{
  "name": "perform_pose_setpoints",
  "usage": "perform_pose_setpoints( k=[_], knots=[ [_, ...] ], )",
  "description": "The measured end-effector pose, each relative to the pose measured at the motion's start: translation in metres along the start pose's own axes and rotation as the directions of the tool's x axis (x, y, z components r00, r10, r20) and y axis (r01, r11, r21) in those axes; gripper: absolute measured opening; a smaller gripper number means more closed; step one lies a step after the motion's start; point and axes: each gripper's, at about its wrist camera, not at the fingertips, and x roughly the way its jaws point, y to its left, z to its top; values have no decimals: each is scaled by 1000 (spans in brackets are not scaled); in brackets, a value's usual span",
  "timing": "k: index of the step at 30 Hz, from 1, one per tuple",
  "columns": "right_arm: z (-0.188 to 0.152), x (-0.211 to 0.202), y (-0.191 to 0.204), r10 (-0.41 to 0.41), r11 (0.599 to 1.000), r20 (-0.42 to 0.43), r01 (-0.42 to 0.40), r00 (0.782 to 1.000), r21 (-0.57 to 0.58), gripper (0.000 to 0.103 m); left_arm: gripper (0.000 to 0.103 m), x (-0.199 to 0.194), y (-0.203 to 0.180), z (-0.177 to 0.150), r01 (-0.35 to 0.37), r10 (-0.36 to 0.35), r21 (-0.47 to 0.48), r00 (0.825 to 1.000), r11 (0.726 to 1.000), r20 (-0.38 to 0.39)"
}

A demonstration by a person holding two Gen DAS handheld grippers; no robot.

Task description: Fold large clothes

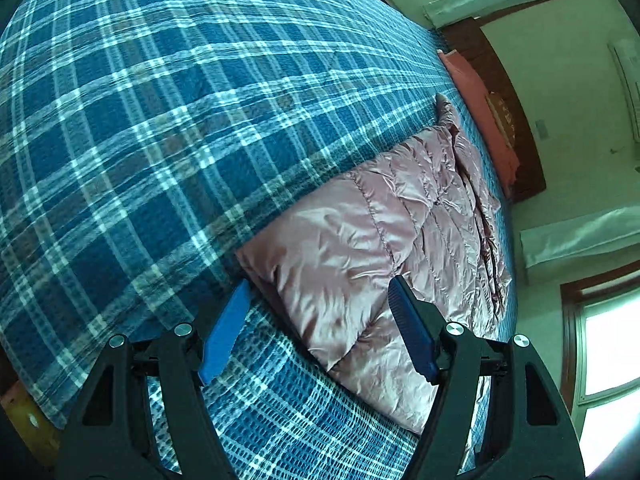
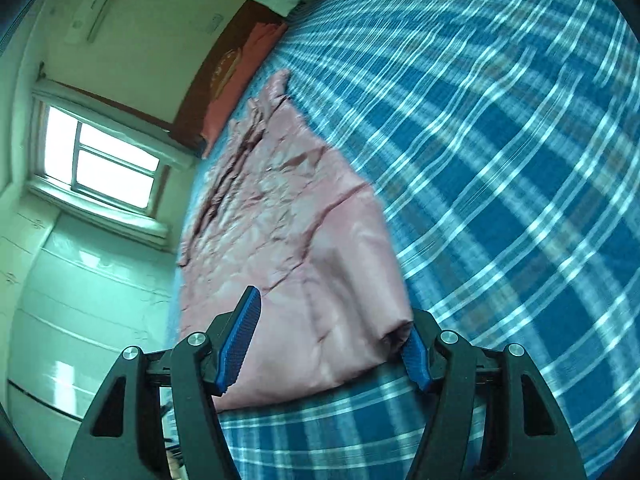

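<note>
The pink quilted jacket [image 1: 400, 232] lies spread flat on the blue plaid bedspread [image 1: 160, 120], toward the bed's edge. The left gripper [image 1: 320, 332] hovers over its near corner, jaws wide, holding nothing. The right gripper [image 2: 332, 344] straddles another corner, pads apart and not pressing the fabric.

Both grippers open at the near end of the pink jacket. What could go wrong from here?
1. The pink jacket is shiny and puffy, so the left gripper may pinch only the top layer or slip off.
2. The right gripper straddles a bunched corner, which may fold unevenly.
3. Either gripper may also catch the plaid bedspread underneath.
</note>
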Motion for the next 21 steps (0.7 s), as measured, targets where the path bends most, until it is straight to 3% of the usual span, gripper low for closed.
perform_pose_setpoints(
  k=[13, 14, 16, 18, 21],
  knots=[
    [4, 36, 30, -14, 998, 28, 15, 1000, -65, 63, 69, 30, -28, 3, 18, -20, 90, 1000, 996, 19],
    [4, 39, 33, -33, 997, 36, 35, 999, -75, 59, 66, 31, -29, 4, 12, -14, 97, 1000, 995, 23],
    [8, 45, 36, -56, 994, 43, 60, 997, -89, 52, 44, 35, -34, 5, 5, -7, 114, 1000, 993, 22],
    [10, 49, 36, -65, 993, 30, 67, 997, -95, 33, 29, 42, -35, 7, 3, -3, 111, 1000, 994, -4],
    [13, 52, 36, -55, 994, 29, 58, 998, -97, 18, 11, 44, -35, 7, 27, -26, 111, 1000, 994, -12]
  ],
)
